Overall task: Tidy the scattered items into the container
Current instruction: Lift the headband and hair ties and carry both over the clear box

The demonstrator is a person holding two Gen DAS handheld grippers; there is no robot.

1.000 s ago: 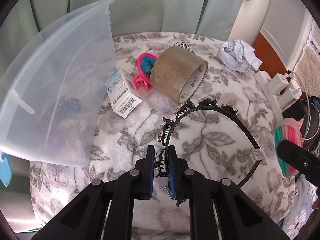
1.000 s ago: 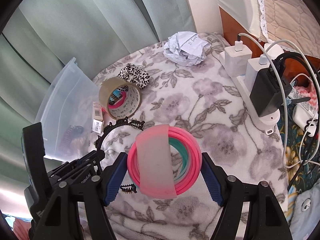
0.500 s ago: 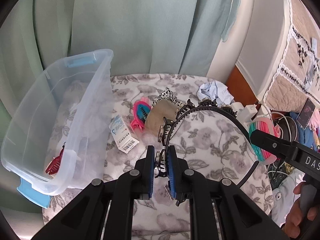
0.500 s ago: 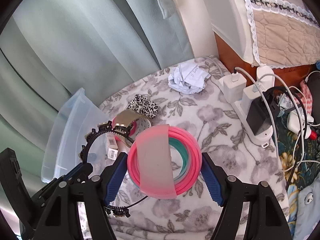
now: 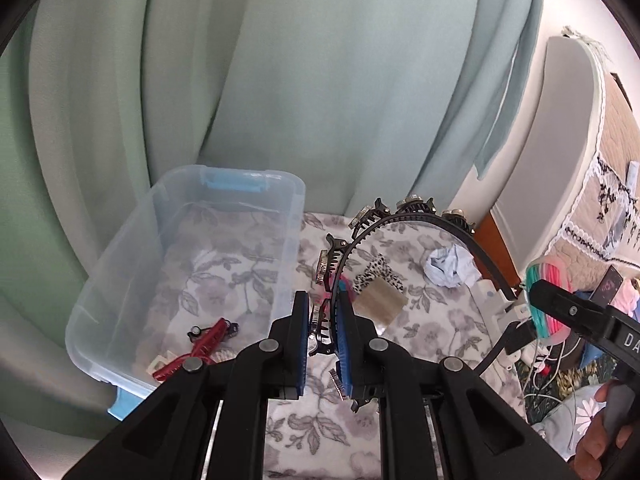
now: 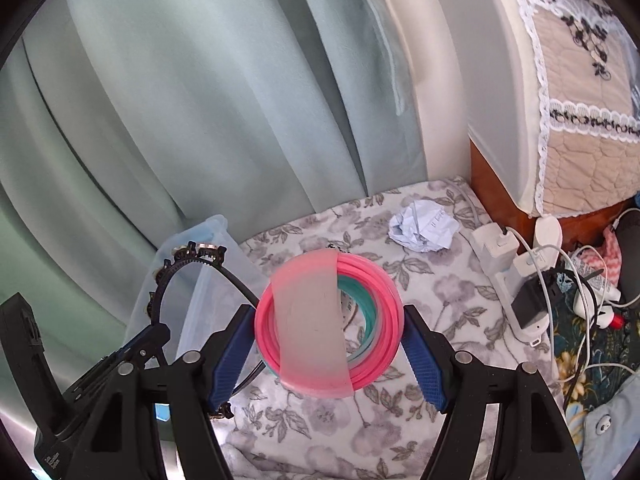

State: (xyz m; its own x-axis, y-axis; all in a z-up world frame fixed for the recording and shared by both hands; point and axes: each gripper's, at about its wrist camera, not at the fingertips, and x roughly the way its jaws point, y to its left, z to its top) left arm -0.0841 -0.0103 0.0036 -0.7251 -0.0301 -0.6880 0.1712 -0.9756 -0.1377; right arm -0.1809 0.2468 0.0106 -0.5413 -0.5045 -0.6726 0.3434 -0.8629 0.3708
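- The left claw [image 5: 323,330] is clamped on a black toothed plastic headband [image 5: 404,224], which has risen off the floral-cloth bench [image 5: 432,332] over the last second.
- The right claw [image 6: 328,344] grips a bundle of pink and teal plastic rings [image 6: 376,308], also lifted higher than before.
- The clear plastic storage bin [image 5: 292,200], holding a red hair clip [image 5: 200,348], now sits lower left, open top exposed.
- Both loads look ready to carry over and drop in.
- A brown tape roll [image 5: 380,300] and crumpled paper [image 6: 424,228] remain on the bench.
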